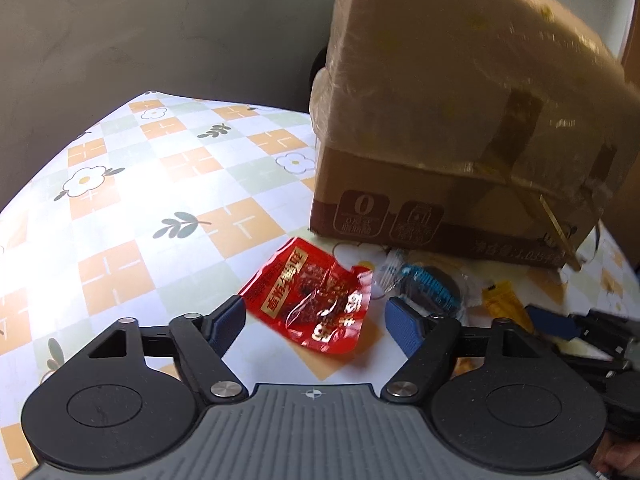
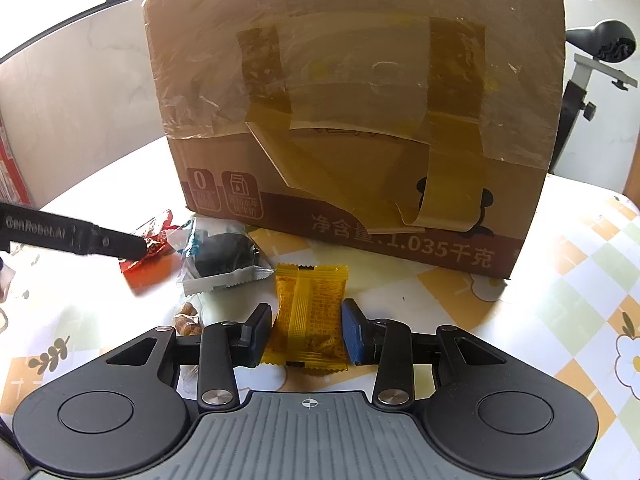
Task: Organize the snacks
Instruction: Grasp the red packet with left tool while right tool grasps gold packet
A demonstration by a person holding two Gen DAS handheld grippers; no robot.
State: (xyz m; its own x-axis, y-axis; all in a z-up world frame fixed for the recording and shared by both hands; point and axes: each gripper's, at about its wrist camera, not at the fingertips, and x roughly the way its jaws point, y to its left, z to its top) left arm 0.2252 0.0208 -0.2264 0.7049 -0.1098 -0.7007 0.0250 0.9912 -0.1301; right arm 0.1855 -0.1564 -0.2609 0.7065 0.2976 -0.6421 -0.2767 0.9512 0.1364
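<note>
Snacks lie loose on the tabletop (image 2: 580, 280) before the box (image 2: 360, 120): left tool (image 1: 314, 316) spread around a red packet (image 1: 312, 296), right tool (image 2: 306, 330) spread around a yellow packet (image 2: 310, 312). Sorting looks barely begun.

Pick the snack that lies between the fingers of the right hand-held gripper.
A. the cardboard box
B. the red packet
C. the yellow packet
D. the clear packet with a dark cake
C: in the right wrist view the yellow packet lies flat on the table between the open fingers of the right hand-held gripper, while the red packet lies further left.
</note>
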